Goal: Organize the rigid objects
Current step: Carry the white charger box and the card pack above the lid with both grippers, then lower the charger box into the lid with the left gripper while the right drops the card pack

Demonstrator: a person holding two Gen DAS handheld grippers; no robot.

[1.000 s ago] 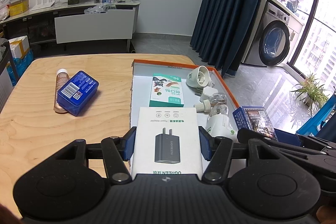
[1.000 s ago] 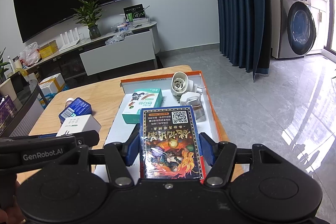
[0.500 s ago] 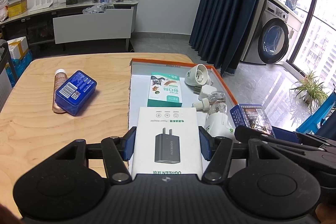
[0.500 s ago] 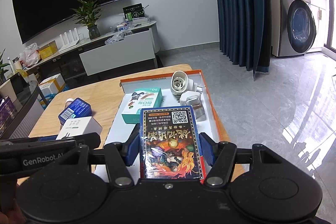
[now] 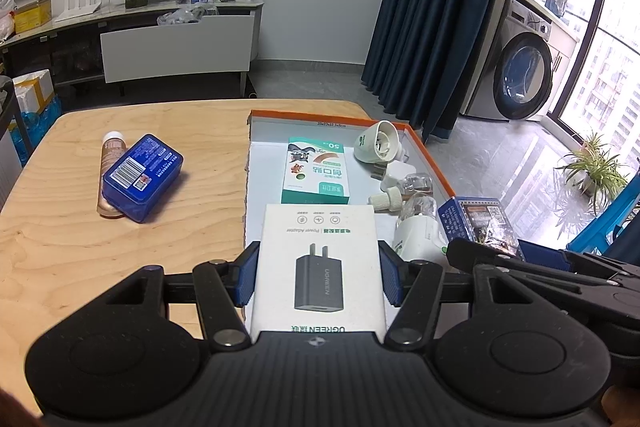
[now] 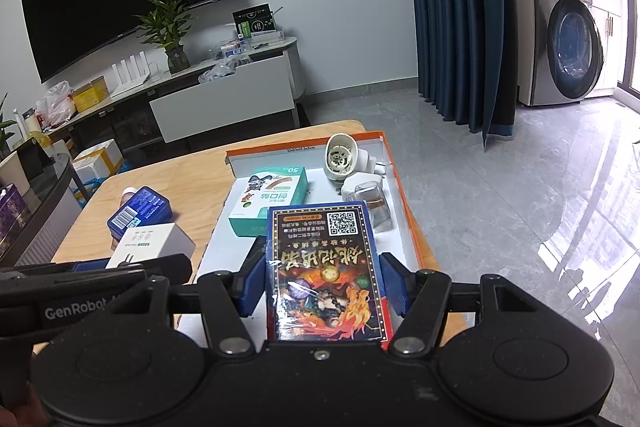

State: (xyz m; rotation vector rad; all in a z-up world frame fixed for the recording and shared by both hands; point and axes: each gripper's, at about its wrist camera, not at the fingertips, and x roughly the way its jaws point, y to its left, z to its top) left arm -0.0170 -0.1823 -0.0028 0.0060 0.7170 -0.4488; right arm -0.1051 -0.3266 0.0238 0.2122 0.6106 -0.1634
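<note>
Both boxes held over the tray.

My left gripper [image 5: 318,279] clamps the charger box [image 5: 318,263], my right gripper [image 6: 322,283] the card pack [image 6: 325,267], both poised above the tray [image 5: 434,163] for packing alongside the rest.

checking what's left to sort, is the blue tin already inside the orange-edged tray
No, the blue tin lies on the bare wooden table to the left of the orange-edged tray, leaning on a copper-coloured tube.
</note>
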